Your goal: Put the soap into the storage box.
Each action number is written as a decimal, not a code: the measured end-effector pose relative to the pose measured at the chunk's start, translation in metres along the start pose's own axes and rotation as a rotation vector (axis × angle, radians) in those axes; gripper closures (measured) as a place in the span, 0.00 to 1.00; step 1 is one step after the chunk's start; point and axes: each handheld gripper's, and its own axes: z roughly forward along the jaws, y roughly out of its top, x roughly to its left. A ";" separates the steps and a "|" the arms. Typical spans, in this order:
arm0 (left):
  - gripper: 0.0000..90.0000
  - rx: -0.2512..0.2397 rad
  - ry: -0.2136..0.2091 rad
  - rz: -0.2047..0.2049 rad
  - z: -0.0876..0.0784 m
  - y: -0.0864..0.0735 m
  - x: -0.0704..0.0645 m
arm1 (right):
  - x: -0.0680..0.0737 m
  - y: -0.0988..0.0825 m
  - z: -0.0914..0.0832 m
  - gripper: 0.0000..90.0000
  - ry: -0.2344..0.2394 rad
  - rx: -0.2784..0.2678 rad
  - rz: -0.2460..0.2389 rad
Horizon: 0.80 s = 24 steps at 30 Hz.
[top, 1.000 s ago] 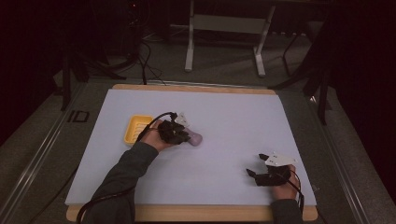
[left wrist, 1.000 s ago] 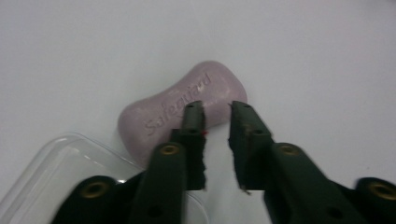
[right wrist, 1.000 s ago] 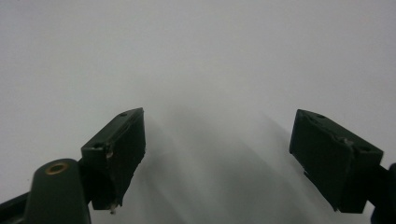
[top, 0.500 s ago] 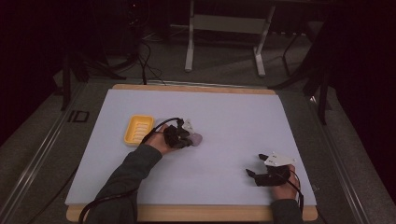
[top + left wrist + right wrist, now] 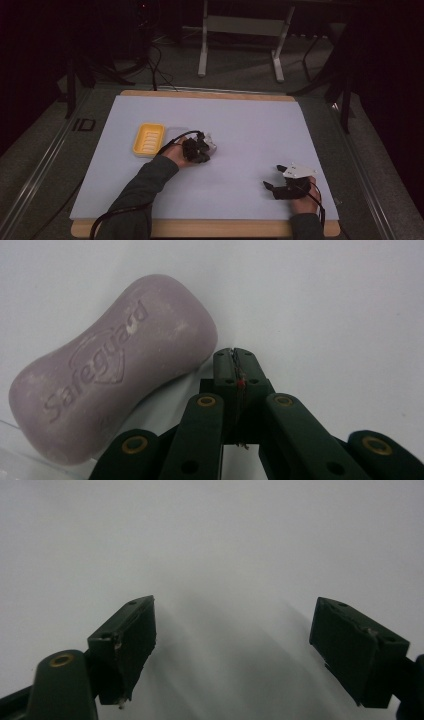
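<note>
Lilac soap bar [image 5: 112,365] lies just left of the left tool [image 5: 235,356], jaws together, long axis oblique; right tool [image 5: 235,650], jaws apart, sits well apart.

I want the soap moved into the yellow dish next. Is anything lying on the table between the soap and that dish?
Nothing visible does. The purple soap bar lies beside the shut left gripper; the yellow dish sits just to that hand's left, with only bare white table between them.

Table [image 5: 250,125] bears soap [image 5: 112,362] (purple), yellow dish [image 5: 148,139].
</note>
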 end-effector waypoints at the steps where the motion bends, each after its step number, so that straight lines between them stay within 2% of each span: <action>1: 1.00 -0.001 0.001 0.001 0.000 0.001 0.001 | 0.000 0.000 0.000 0.20 0.000 0.000 0.000; 7: 0.99 0.004 0.009 0.002 0.003 0.008 0.003 | 0.000 0.000 0.000 0.20 0.001 0.002 -0.001; 16: 0.94 -0.032 0.031 -0.068 0.010 0.020 0.015 | 0.000 0.000 0.000 0.20 0.001 0.002 -0.002; 18: 0.93 -0.038 0.023 -0.082 0.010 0.020 0.017 | 0.000 0.000 0.000 0.20 0.001 0.002 -0.002; 22: 0.89 -0.047 0.006 -0.075 0.006 0.019 0.017 | 0.000 0.000 0.000 0.20 0.002 0.002 -0.003; 24: 0.87 -0.066 0.001 -0.086 0.002 0.018 0.019 | 0.000 0.000 0.000 0.20 0.002 0.002 -0.003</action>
